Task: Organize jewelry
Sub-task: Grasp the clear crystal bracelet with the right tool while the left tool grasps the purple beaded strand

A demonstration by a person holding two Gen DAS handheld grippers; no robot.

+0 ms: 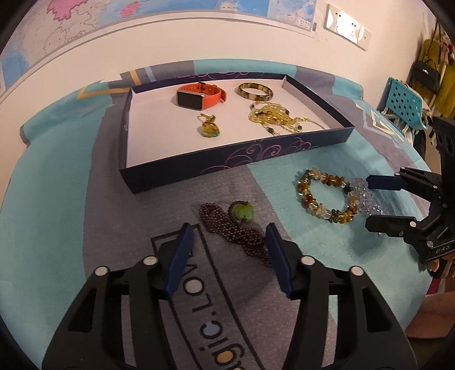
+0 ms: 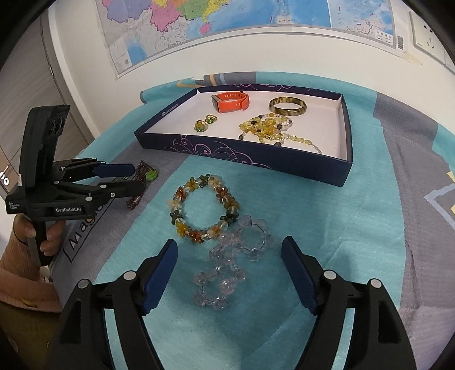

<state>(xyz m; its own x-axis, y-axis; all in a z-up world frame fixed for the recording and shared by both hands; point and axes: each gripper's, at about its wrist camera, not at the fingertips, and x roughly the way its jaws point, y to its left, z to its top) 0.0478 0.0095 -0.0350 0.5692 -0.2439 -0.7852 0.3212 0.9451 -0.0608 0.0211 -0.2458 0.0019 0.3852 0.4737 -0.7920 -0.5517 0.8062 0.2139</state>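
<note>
A dark blue box tray [image 1: 227,163] [image 2: 256,159] holds an orange watch [image 1: 199,95] [image 2: 231,101], a brown bangle [image 1: 255,91] [image 2: 287,106], a yellow bead necklace [image 1: 273,116] [image 2: 264,126] and a green-amber pendant [image 1: 209,128] [image 2: 200,125]. On the cloth lie a dark red bead strand with a green pendant [image 1: 241,212] [image 2: 150,174], an amber bead bracelet [image 1: 325,196] [image 2: 203,209] and a clear crystal strand [image 2: 230,264] [image 1: 366,199]. My left gripper [image 1: 229,244] [image 2: 133,178] is open around the red strand. My right gripper [image 2: 229,270] [image 1: 368,202] is open over the crystal strand.
The table is covered by a teal and grey cloth [image 1: 57,205] [image 2: 355,227]. A wall with a map [image 2: 227,22] stands behind the tray. A blue perforated chair [image 1: 403,102] and hanging clothes are at the far right.
</note>
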